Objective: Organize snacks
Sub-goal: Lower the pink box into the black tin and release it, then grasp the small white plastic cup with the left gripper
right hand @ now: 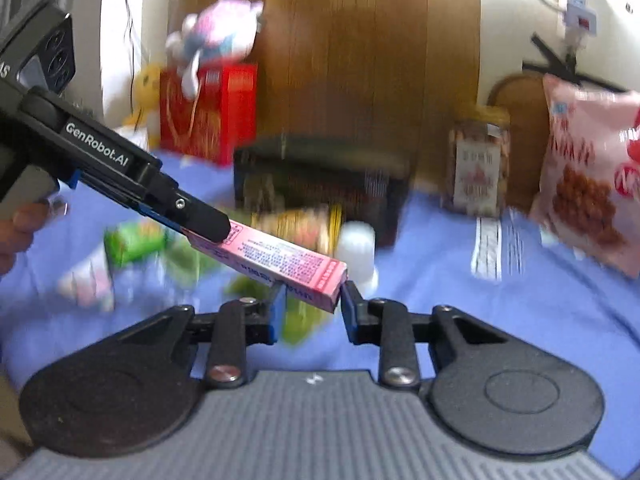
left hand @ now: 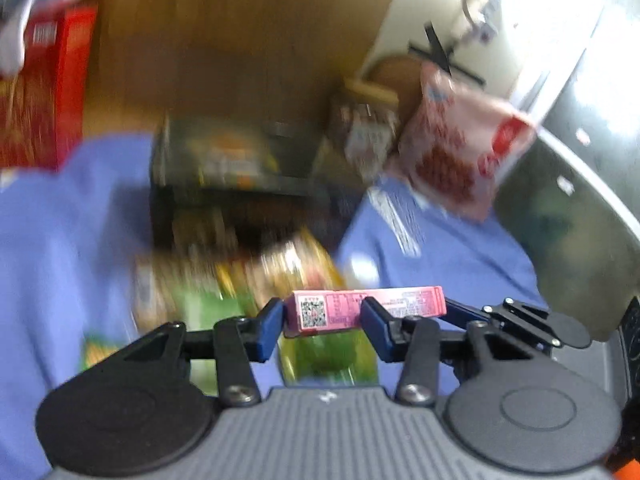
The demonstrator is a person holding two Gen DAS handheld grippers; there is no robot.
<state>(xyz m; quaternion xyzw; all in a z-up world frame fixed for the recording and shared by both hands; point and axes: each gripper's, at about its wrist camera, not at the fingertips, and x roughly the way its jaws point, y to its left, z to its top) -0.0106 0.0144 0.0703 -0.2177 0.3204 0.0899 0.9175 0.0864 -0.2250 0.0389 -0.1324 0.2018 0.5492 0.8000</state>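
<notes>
Pink box [left hand: 366, 308] is held lifted above the blue cloth [right hand: 500, 320], clamped at one end by the left gripper [left hand: 322, 322] and at the other by the right gripper [right hand: 312, 308]; one grip likely must be released before stowing in the dark bin [right hand: 320, 184].

Both grippers' fingers [left hand: 272, 320] [right hand: 278, 312] clamped shut.

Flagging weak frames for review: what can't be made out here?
- Green and yellow packets, left wrist view: motion-blurred, partly behind the pink box.
- Black organizer contents, right wrist view: blurred.
- Pink snack bag, right wrist view: cut off by the right edge.
</notes>
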